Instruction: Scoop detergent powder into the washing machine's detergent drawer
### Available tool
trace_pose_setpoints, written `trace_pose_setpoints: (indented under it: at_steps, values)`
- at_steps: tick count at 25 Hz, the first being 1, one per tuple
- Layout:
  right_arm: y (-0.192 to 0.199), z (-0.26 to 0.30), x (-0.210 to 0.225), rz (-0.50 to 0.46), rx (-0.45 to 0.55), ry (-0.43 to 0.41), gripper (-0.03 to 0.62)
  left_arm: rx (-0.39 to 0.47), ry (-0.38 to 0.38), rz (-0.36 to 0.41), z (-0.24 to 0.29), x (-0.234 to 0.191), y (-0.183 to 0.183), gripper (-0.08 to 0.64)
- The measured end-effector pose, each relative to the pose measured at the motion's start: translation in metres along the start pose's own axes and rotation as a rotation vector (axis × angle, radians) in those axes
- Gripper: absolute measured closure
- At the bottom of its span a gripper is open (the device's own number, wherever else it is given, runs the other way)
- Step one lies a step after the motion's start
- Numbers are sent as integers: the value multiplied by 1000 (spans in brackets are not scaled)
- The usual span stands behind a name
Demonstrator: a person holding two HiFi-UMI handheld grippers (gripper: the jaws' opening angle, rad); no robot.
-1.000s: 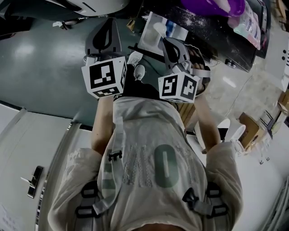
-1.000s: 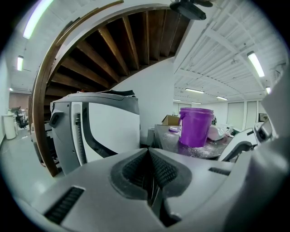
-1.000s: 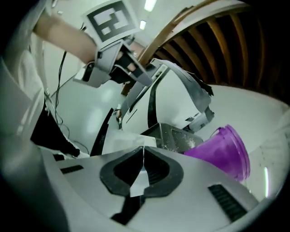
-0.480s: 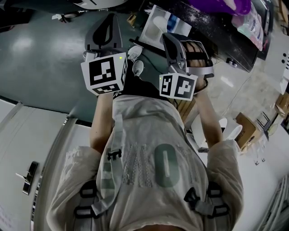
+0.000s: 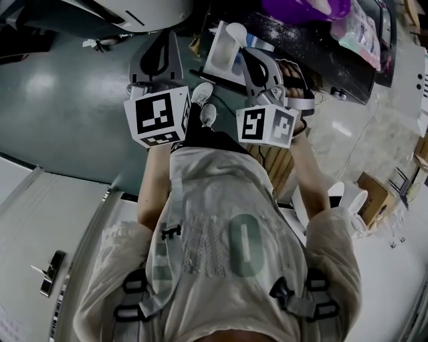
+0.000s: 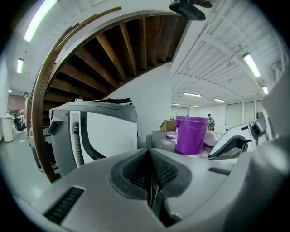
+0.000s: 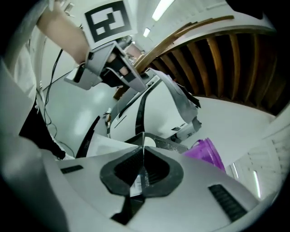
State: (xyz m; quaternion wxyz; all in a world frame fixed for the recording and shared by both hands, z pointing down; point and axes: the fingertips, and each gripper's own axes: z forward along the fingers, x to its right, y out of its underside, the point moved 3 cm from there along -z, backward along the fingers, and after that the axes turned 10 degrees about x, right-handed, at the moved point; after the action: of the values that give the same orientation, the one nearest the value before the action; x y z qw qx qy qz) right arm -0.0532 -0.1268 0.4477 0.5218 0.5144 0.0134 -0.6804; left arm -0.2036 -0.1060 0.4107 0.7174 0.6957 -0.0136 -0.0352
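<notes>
My left gripper (image 5: pixel 161 48) is raised, shut and empty, and points toward the white washing machine (image 6: pixel 97 129). My right gripper (image 5: pixel 249 59) is beside it, shut on a thin white scoop handle dusted with powder. The scoop's small round bowl (image 7: pixel 149 143) shows just past the tips, over the white drawer tray (image 5: pixel 219 61). A purple bucket (image 6: pixel 190 134) stands behind on the dark, powder-flecked table (image 5: pixel 314 47). The right gripper (image 6: pixel 235 144) also shows at the right of the left gripper view.
The washing machine's white body (image 5: pixel 144 10) is at the top left, with teal floor (image 5: pixel 60 100) below it. Cardboard boxes (image 5: pixel 374 194) lie at the right. A dark wooden stair underside (image 6: pixel 127 50) arches overhead. My own torso fills the lower head view.
Both grippers stay raised side by side and have shifted only slightly. The right gripper has come a little closer to the tray. Neither has opened.
</notes>
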Motion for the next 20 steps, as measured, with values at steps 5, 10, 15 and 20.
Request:
trace_pose_setpoints:
  at_steps: [5,10,15,20]
  values:
    - [-4,-16,40,232,23,129,580,63,62,26,11,16,-33,540]
    - [-15,-47,82,467,101,244,580,121,129,50,22,39,-67,540]
    - [-22,-80,133,716,254,375,580,203,228,86,44,65,-100,540]
    - [-12,-117,168,768,294,542,580,256,308,96,52,91,-131,540]
